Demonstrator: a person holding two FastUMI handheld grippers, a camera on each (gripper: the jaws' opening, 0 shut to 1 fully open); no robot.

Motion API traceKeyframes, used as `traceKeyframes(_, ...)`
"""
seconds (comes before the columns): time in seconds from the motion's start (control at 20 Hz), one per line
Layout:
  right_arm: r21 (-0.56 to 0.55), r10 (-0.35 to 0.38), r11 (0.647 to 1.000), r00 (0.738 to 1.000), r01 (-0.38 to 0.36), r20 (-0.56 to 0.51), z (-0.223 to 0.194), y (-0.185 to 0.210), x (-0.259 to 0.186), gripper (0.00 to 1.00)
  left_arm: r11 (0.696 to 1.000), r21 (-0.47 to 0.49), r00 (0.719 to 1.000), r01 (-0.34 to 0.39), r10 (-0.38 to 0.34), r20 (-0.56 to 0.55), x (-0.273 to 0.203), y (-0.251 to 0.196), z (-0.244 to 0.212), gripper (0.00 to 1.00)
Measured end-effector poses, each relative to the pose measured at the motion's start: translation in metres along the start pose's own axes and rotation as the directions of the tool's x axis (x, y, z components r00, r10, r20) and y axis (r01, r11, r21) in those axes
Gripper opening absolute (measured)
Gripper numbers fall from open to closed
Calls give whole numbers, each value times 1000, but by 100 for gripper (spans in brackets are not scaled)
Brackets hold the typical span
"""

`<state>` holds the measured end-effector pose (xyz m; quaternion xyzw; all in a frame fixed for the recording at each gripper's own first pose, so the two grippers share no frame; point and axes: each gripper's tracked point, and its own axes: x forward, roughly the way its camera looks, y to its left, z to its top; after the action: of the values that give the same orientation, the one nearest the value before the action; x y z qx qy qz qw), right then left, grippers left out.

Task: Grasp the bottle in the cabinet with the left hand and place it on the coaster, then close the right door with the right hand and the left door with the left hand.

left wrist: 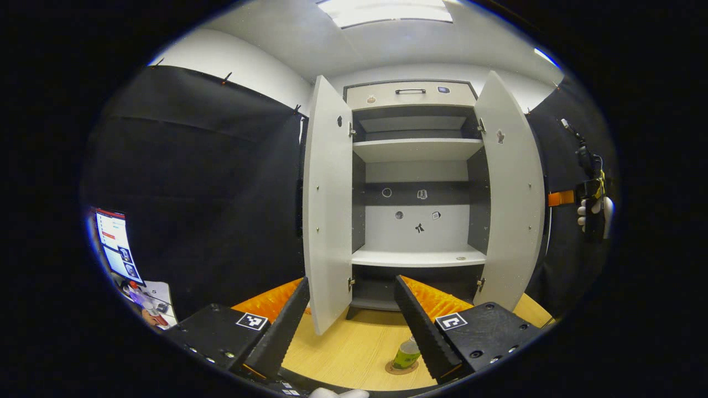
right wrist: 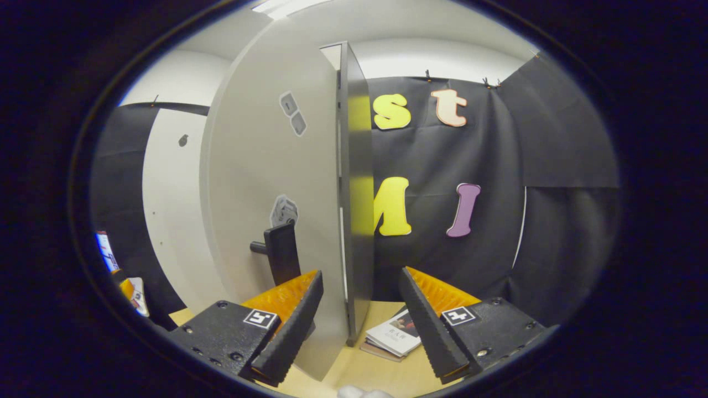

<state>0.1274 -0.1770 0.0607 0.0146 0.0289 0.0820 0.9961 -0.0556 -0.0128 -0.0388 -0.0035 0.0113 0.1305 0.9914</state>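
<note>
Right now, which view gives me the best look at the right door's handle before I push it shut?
The right gripper view: the right door is close, and its dark handle stands just above the right gripper, whose fingers straddle the door's edge. The left gripper view shows that door swung open from its inner face, so the handle is hidden.

A green-labelled bottle (left wrist: 407, 354) is seen upright on a round brown coaster (left wrist: 399, 368), bottom centre. Above, the grey cabinet (left wrist: 416, 150) is seen with both doors swung open.

I see a wooden desk (left wrist: 343, 348) carrying the cabinet (left wrist: 417, 166), a coaster (left wrist: 400, 368) with the bottle (left wrist: 407, 354) on it, and booklets (right wrist: 394, 335).
</note>
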Motion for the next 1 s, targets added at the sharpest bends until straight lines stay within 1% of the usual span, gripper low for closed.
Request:
traceKeyframes(0.15,-5,-35,999,999,35,-5,-2,17,-1,93,998,-5,998,59,-59,3,17,1,2,94)
traceKeyframes(0.25,1,-41,999,999,41,-6,-2,34,1,93,996,-6,996,86,-86,6,25,7,2,94)
traceKeyframes(0.4,-1,-47,999,999,47,-5,-3,62,7,93,994,-2,994,111,-111,4,33,19,-1,94)
traceKeyframes(0.5,1,-69,998,998,69,11,-2,75,12,93,993,2,993,121,-121,-2,35,28,-5,94)
traceKeyframes(0.65,-11,-78,997,997,78,26,-2,95,22,93,991,7,991,134,-134,-4,42,39,-9,94)
traceKeyframes(0.8,-17,-61,998,998,62,21,-4,115,29,93,989,-1,989,151,-151,-9,46,46,-13,94)
traceKeyframes(0.95,-24,4,1000,1000,-4,-8,-14,143,37,94,987,-14,987,159,-159,-5,48,50,-13,94)
traceKeyframes(1.0,-25,32,999,999,-32,-23,-18,155,38,89,987,-16,987,163,-163,-6,50,50,-14,94)
